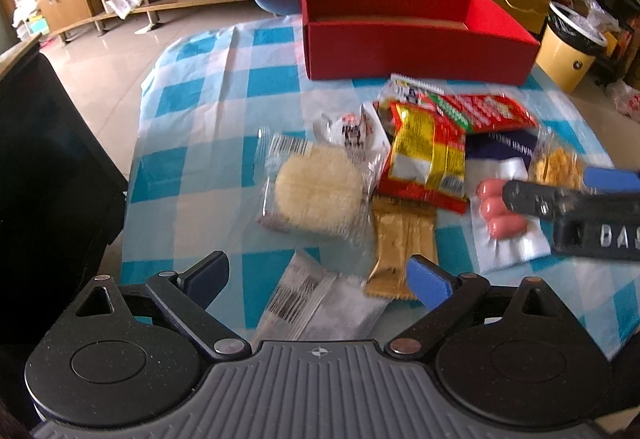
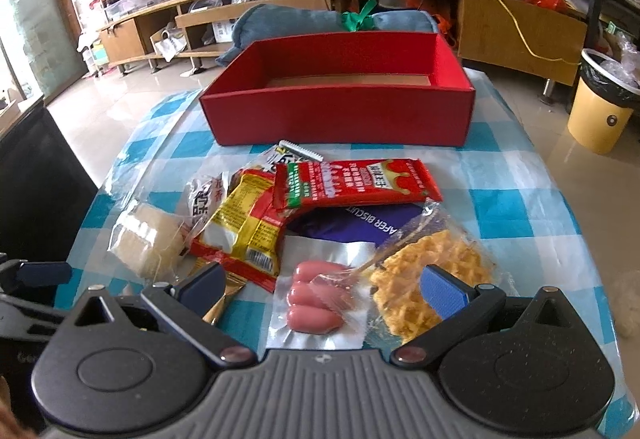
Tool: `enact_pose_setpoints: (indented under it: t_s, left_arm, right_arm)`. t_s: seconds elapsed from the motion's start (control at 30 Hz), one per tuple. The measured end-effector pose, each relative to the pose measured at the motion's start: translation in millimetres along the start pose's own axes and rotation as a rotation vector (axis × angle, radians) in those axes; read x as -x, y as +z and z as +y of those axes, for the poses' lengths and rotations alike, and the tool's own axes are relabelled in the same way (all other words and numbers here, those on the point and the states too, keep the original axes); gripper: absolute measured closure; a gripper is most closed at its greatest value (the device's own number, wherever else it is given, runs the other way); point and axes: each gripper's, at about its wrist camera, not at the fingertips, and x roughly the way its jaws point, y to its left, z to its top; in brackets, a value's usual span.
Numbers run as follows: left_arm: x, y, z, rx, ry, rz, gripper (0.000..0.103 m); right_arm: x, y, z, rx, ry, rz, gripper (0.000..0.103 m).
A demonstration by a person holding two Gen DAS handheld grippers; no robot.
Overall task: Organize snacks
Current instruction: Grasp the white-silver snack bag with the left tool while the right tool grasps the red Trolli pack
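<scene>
— Where do the snacks sit?

— In a loose heap on the counter (image 2: pixel 520 179), on its blue-and-white checked cloth, just in front of the red box (image 2: pixel 340 111). The box's inside looks bare from both views.

— What is in the heap?

— A long red packet (image 2: pixel 356 183) lies on top at the far side, overlapping a dark blue wafer biscuit pack (image 2: pixel 352 227). A red-and-yellow packet (image 2: pixel 244 235) leans beside them. Nearer the cameras lie a sealed pack of pink sausages (image 2: pixel 316 299), a waffle in clear wrap (image 2: pixel 432 279) to its right, and a pale round cake in clear wrap (image 1: pixel 316 191) to the left. A gold wrapper (image 1: pixel 400 251) and a white sachet (image 1: pixel 320 303) lie nearest the left gripper (image 1: pixel 320 279).

— And the jaws?

— The left gripper's jaws are spread wide above the white sachet, holding nothing. The right gripper (image 2: pixel 324 287) hangs over the sausages and waffle with jaws equally wide apart, gripping nothing.
</scene>
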Motion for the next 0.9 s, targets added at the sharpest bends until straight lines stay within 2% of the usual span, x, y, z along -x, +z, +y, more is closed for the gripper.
enact_pose_setpoints:
  t_s: [0.3,0.4,0.57,0.63,0.73,0.8,0.9]
  left_arm:
    - [-5,-22,3,-0.137,-0.06,0.079,0.006]
    - [-13,-24,5,-0.171,-0.097,0.132,0.006]
    - [-31,-34,5,-0.22,-0.094,0.229,0.009]
    - [-32,-34,7,-0.21,-0.101,0.234,0.01]
    - [-27,-33,7,-0.202,-0.103,0.217,0.02]
    - [-24,-31,6,-0.198,-0.113,0.202,0.035]
    - [-20,-29,9,-0.171,-0.129,0.18,0.045]
  right_arm:
    - [-11,15,5,0.014,0.047,0.023,0.001]
    - [-18,21,6,0.011,0.07,0.044,0.001]
    - [-26,30,7,0.013,0.081,0.055,0.001]
    - [-30,35,6,0.001,0.084,0.062,0.001]
    - [-38,43,8,-0.012,0.087,0.076,0.001]
    - [-46,49,11,-0.026,0.086,0.091,0.001]
    - [-57,58,18,-0.076,0.1,0.12,0.001]
